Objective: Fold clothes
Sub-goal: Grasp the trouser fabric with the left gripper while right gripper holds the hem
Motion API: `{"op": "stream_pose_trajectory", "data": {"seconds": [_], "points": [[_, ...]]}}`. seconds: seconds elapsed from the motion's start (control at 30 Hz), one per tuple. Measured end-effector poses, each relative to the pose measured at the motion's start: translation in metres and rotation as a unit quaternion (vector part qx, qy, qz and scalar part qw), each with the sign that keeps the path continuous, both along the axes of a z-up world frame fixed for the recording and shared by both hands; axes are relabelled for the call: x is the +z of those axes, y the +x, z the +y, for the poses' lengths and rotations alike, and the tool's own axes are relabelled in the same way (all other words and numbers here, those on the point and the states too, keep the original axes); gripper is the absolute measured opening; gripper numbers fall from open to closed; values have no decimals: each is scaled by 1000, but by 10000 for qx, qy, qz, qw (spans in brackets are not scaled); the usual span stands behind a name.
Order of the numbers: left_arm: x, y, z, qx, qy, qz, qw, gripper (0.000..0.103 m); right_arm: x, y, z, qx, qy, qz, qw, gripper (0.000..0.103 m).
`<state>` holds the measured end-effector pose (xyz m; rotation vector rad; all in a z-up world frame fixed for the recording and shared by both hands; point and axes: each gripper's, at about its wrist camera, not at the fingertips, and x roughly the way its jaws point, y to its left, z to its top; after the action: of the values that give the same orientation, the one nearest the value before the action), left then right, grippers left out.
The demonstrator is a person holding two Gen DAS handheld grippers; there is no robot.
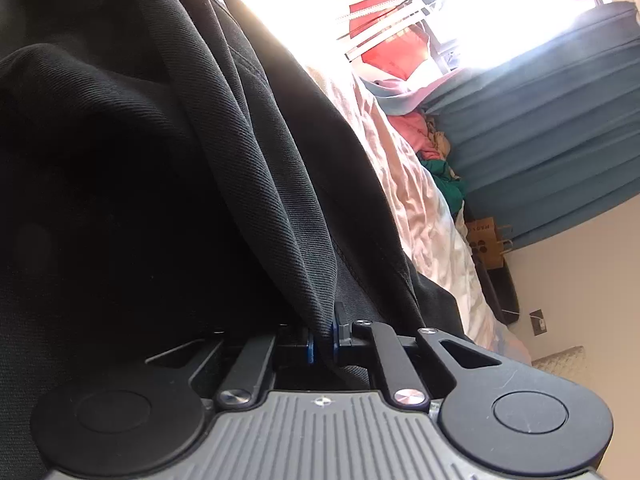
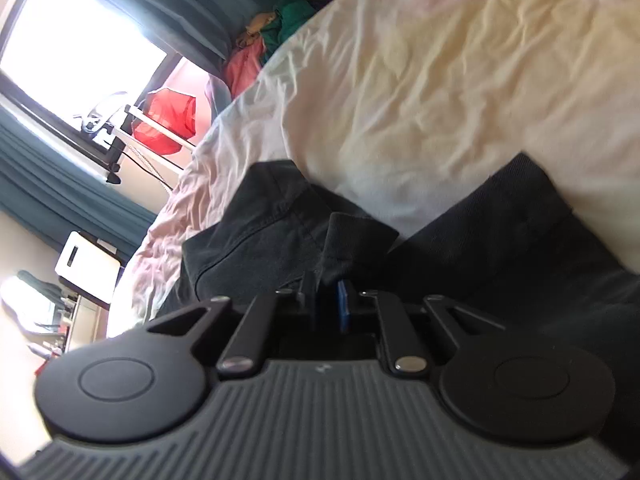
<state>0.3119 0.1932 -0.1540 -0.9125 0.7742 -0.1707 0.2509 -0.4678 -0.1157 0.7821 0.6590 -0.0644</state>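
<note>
A black twill garment fills the left wrist view and hangs in folds toward the camera. My left gripper is shut on one of its edges, the cloth pinched between the blue pads. In the right wrist view the same black garment lies crumpled on the pale bed sheet. A folded hem of it stands up between the fingertips of my right gripper, whose jaws stand a narrow gap apart, closed on that thick fold. Another dark part spreads to the right.
The wrinkled bed sheet runs back to a pile of pink, green and tan clothes against blue curtains. A drying rack with a red item stands by the bright window. A paper bag sits beside the bed.
</note>
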Motion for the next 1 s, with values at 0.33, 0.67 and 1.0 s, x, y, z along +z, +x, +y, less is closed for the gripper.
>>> {"op": "stream_pose_trajectory", "data": {"seconds": [0.33, 0.67, 1.0], "points": [[-4, 10, 6, -118, 196, -63, 9997, 9, 35, 96, 3, 989, -965, -276, 9900, 61], [-3, 12, -4, -277, 521, -216, 9980, 10, -19, 202, 35, 1435, -1371, 454, 9791, 19], [17, 10, -16, -670, 956, -730, 9905, 5, 22, 174, 0, 421, -1455, -407, 9876, 4]]}}
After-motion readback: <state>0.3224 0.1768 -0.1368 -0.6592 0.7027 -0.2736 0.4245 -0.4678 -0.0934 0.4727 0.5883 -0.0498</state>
